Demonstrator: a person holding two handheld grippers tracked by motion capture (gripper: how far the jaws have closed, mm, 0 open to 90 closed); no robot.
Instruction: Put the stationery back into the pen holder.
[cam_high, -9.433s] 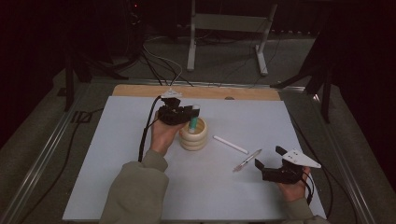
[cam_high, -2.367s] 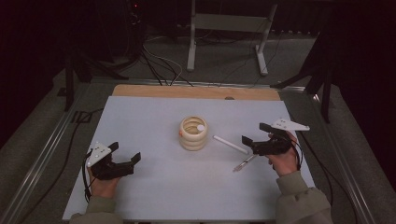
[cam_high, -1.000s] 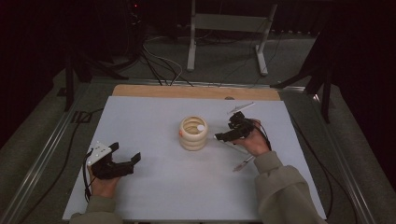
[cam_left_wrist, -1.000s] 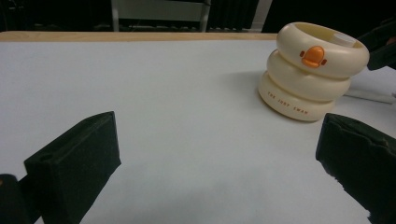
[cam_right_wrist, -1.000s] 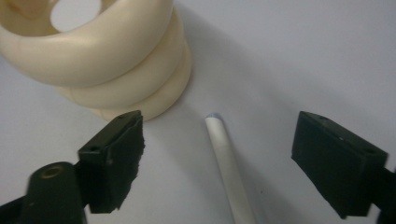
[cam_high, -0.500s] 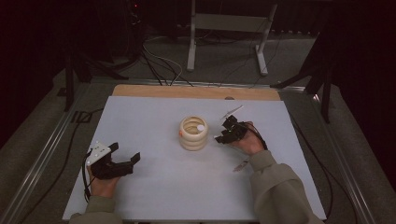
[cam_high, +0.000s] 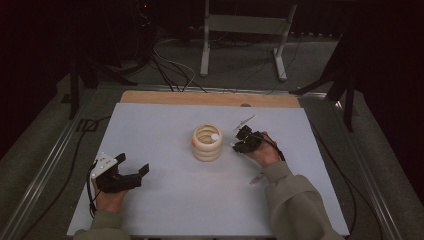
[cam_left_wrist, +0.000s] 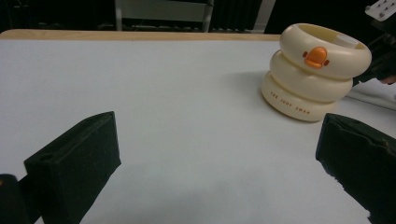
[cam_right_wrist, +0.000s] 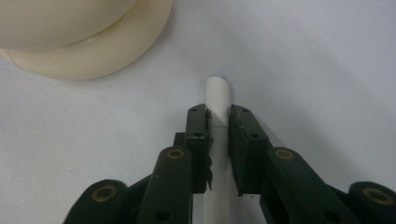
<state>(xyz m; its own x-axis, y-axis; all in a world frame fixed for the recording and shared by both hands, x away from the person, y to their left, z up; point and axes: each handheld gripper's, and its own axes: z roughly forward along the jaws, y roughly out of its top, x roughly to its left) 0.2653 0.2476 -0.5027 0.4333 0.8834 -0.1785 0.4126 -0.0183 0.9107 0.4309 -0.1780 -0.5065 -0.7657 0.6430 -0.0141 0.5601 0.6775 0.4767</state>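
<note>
Moved: your right hand-held gripper (cam_high: 243, 141) has come in from the right edge of the surface (cam_high: 160, 125) to just beside the duck-faced ring holder (cam_high: 208, 142), and its jaws have just been closing with the white pen (cam_right_wrist: 218, 100) between them.
Right hand-held gripper: clamped on the white pen, both pads pressing its barrel a little behind the tip.
Left hand-held gripper (cam_high: 131, 176): jaws wide apart, nothing between them, resting low at the near left of the surface.
Pen, place: lying flat on the surface, tip pointing toward the holder's base, near it but not touching.
Pen, handling: you can expect it to be light, stiff and smooth, so it may pivot or slip in the pads.
Hold: you have it near one end; a grip nearer mid-barrel would likely swing less.
Second item: a thin clear pen-like piece (cam_high: 256, 178) lies by your right sleeve.
Holder: three stacked cream rings with an open top, probably light enough to shift if bumped.
</note>
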